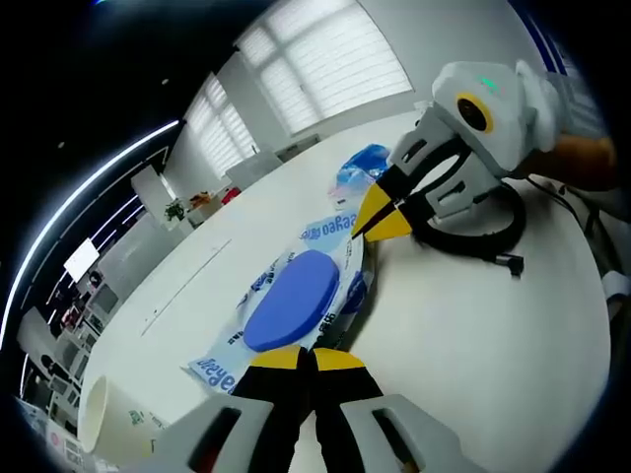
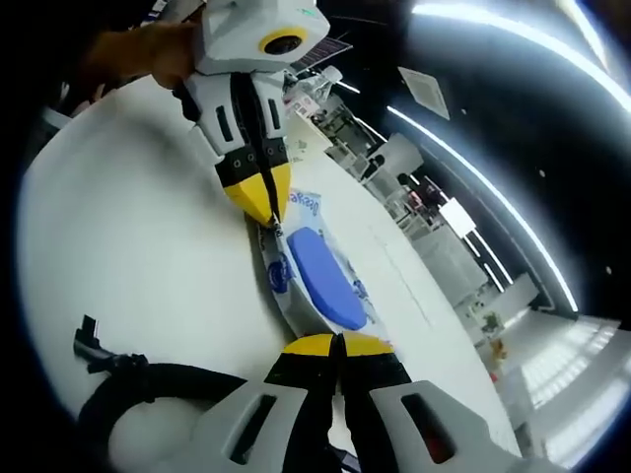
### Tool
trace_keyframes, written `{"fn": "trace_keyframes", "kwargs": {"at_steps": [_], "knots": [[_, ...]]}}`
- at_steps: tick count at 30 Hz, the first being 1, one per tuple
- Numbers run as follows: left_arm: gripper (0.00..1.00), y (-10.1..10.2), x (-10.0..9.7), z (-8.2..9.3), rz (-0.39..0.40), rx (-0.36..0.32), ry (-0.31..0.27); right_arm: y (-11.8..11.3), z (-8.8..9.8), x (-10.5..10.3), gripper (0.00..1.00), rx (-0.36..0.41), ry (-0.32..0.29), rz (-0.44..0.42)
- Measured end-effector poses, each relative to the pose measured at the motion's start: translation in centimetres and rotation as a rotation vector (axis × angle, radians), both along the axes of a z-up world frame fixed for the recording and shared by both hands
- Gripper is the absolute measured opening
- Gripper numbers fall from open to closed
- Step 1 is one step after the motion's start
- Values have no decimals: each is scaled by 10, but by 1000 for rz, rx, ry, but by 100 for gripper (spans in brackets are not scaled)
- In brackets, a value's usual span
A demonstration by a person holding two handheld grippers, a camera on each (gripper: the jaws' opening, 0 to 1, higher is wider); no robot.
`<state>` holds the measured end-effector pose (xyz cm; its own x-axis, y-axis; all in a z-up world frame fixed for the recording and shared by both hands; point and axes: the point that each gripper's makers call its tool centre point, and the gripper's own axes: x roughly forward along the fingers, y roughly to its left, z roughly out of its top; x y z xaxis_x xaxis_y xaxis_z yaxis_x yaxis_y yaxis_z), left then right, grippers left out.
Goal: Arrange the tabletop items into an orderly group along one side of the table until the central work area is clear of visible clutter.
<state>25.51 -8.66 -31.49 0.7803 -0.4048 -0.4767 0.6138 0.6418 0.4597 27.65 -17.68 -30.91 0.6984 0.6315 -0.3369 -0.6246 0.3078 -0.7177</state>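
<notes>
Wipes pack (image 1: 296, 296) pinched between both grippers' jaws.

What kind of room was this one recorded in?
Probably an open-plan office or lab: a large white table, windows with blinds, long ceiling strip lights and desks with chairs and monitors in the background.

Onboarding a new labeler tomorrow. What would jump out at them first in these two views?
The wet-wipes pack with its big blue oval lid lies flat on the white table, and both grippers pinch it at opposite ends: the left gripper shut on the near edge, the right gripper shut on the far end. Next, the coiled black cable behind the right gripper, and a paper cup on its side at the table edge.
</notes>
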Motion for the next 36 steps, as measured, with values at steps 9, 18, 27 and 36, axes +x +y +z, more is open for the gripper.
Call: {"fn": "trace_keyframes", "kwargs": {"at_steps": [9,18,27,36], "knots": [[0,-1,-4,-2,-5,-1,3,0,-3,-2,0,-6,22,-2],[4,-1,-7,-1,-9,-28,3,0,-3,-4,0,-2,44,1],[7,-1,-10,1,-20,-53,6,2,1,-12,3,20,84,22],[12,-2,-19,2,-34,-110,28,2,7,-25,10,119,176,23]]}}
